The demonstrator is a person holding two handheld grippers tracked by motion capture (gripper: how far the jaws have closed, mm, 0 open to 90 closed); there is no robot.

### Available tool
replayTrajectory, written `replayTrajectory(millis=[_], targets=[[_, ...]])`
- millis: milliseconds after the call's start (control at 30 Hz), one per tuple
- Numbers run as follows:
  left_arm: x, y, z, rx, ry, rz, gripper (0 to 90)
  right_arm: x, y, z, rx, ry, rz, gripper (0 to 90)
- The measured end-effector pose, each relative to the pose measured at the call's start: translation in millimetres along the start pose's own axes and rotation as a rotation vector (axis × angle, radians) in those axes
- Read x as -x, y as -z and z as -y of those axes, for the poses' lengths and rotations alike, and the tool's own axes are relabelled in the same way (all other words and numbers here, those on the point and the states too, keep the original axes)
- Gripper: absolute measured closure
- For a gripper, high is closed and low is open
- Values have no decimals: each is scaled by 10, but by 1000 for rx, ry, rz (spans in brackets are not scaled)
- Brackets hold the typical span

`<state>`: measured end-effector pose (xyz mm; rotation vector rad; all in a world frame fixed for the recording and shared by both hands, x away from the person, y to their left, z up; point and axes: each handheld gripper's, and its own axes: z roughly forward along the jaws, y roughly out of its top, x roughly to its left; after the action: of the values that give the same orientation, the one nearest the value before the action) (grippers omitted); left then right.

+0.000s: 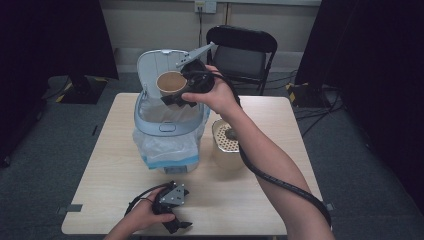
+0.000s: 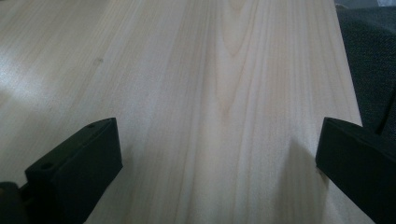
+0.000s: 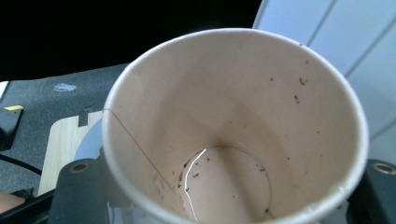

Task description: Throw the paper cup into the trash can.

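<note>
A brown paper cup (image 1: 170, 83) is tipped on its side above the open white bin (image 1: 170, 125), its mouth facing me. My right gripper (image 1: 179, 98) is shut on it, a jaw on each side of the cup's wall. In the right gripper view the paper cup (image 3: 233, 126) is empty apart from dark specks stuck to its inside. My left gripper (image 1: 181, 227) lies on the wooden table (image 1: 100, 175) near the front edge. Its black fingers (image 2: 74, 168) stand wide apart over bare wood, with nothing between them.
The bin's lid (image 1: 162, 62) stands raised behind the cup, and a clear liner bag hangs over the bin's sides. A beige perforated container (image 1: 225, 142) sits on the table right of the bin. A black folding chair (image 1: 242, 50) stands beyond the table.
</note>
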<state>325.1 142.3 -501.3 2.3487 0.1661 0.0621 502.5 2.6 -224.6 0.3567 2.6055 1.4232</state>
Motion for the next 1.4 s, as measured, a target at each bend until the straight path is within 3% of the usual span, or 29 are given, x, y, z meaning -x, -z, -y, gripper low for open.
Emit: replayTrajectory(millis=[333, 667, 833, 900, 1033, 1267, 1400], targets=[[1, 3, -1, -4, -3, -1, 0, -33, -129, 10, -19, 6, -19, 266], [1, 3, -1, -5, -3, -1, 0, -6, -121, 52, -4, -32, -20, 250], [1, 4, -1, -5, -4, -1, 0, 10, -171, 85, -1, -70, -43, 143], [1, 3, -1, -5, -4, -1, 0, 15, -183, 101, -6, -74, -39, 144], [0, 3, -1, -5, -4, 0, 0, 36, -164, 117, -5, -89, -44, 147], [0, 3, -1, -5, -4, 0, 0, 53, -102, 164, -30, -65, -49, 159], [1, -2, 1, 2, -2, 0, 0, 75, -45, 214, -33, -75, -45, 157]])
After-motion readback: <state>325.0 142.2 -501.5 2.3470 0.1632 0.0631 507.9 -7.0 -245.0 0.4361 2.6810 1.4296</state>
